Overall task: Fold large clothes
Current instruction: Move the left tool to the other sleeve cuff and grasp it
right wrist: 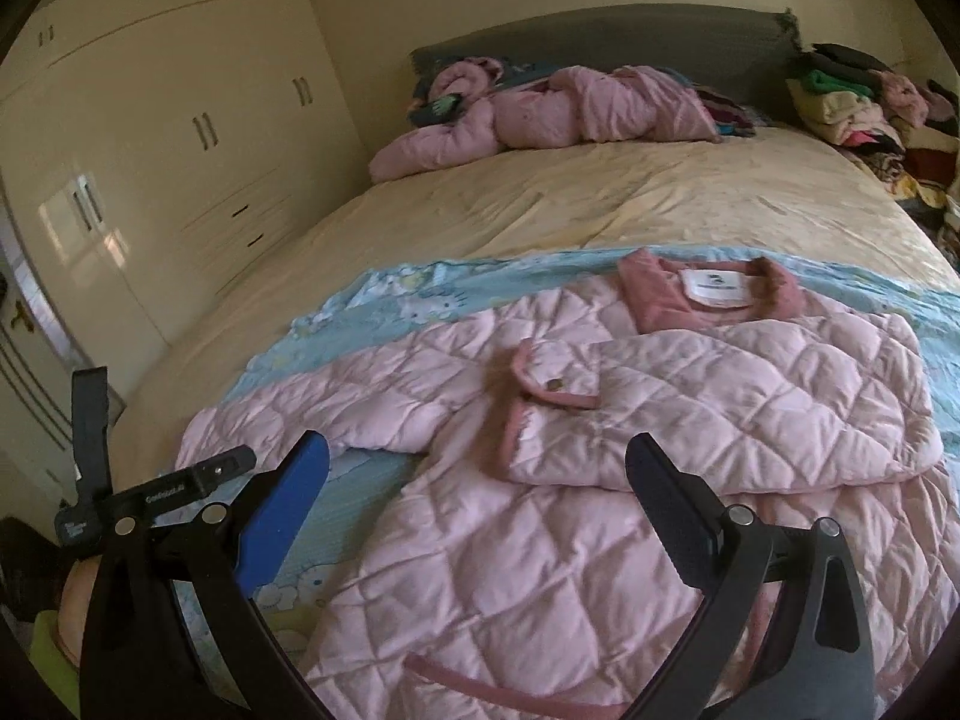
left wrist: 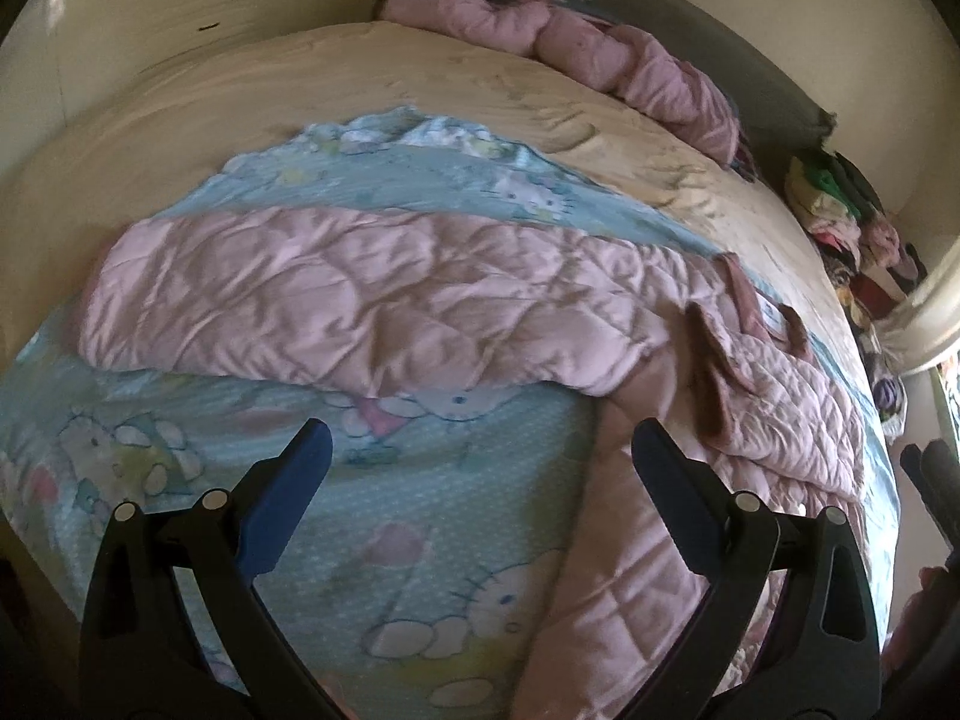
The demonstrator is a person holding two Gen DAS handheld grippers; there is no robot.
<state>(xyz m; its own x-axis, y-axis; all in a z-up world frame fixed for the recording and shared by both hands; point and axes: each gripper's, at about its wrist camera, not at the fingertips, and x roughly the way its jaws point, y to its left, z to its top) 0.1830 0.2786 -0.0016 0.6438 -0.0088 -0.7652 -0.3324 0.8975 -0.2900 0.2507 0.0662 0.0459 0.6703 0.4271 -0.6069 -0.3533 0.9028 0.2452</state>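
The bed (right wrist: pixel 600 198) takes up most of the room and serves as the folding surface, with a cream wardrobe (right wrist: pixel 150 138) to its left and a heap of mixed clothes (right wrist: pixel 864 96) at its far right. A blue cartoon-print sheet (left wrist: pixel 384 516) covers the near part of the bed, probably to give the garment a clean, flat place to lie. On that sheet the pink quilted jacket (right wrist: pixel 540 540) lies face up, its collar (right wrist: pixel 708 294) towards the far side and its hem nearest the person. Its right sleeve (right wrist: pixel 690 414) is already folded across the chest, while the left sleeve (left wrist: pixel 336 306) lies stretched out to the left, so that one seems next to be folded. A second pink jacket (right wrist: pixel 540 108) lies crumpled at the headboard, apparently waiting its turn. The left gripper (left wrist: pixel 480 444) hovers spread wide over the sheet just near of the outstretched sleeve, holding nothing. The right gripper (right wrist: pixel 477 456) is likewise spread and empty above the jacket's body.
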